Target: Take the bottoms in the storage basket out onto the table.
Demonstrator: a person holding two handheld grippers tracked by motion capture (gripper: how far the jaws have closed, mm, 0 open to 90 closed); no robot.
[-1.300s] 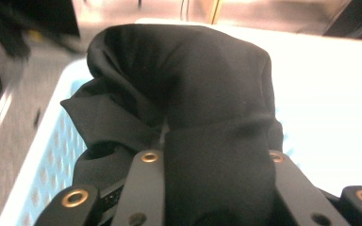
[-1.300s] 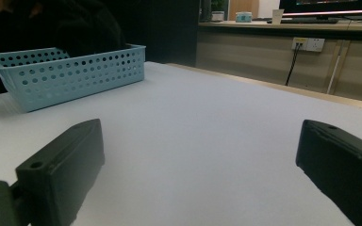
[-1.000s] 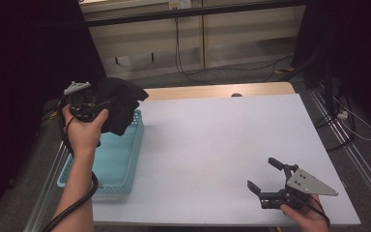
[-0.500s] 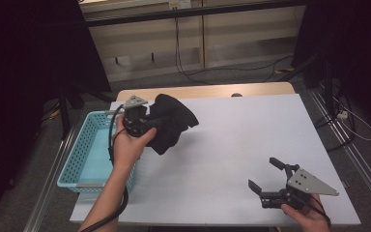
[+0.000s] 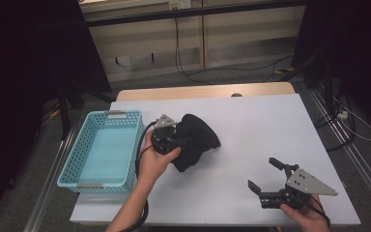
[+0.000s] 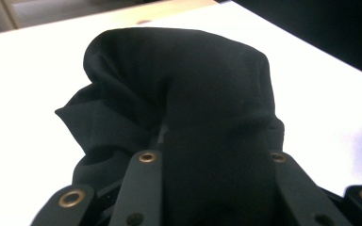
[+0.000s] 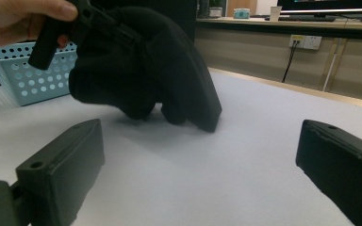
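Black cloth (image 5: 196, 141) is clamped in the left gripper (image 5: 174, 137) jaws, its lower end on the surface just right of the basket (image 5: 101, 150). Right gripper (image 5: 266, 181), jaws spread and empty, is seen well apart, facing the bundle.

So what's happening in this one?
A person holds a claw in each hand at a white table. The left claw is clamped on a bunched black cloth, whose lower end reaches the table just right of the blue basket; nothing shows inside the basket. The right claw rests near the table's front right with its jaws open and nothing between them, pointing toward the cloth.
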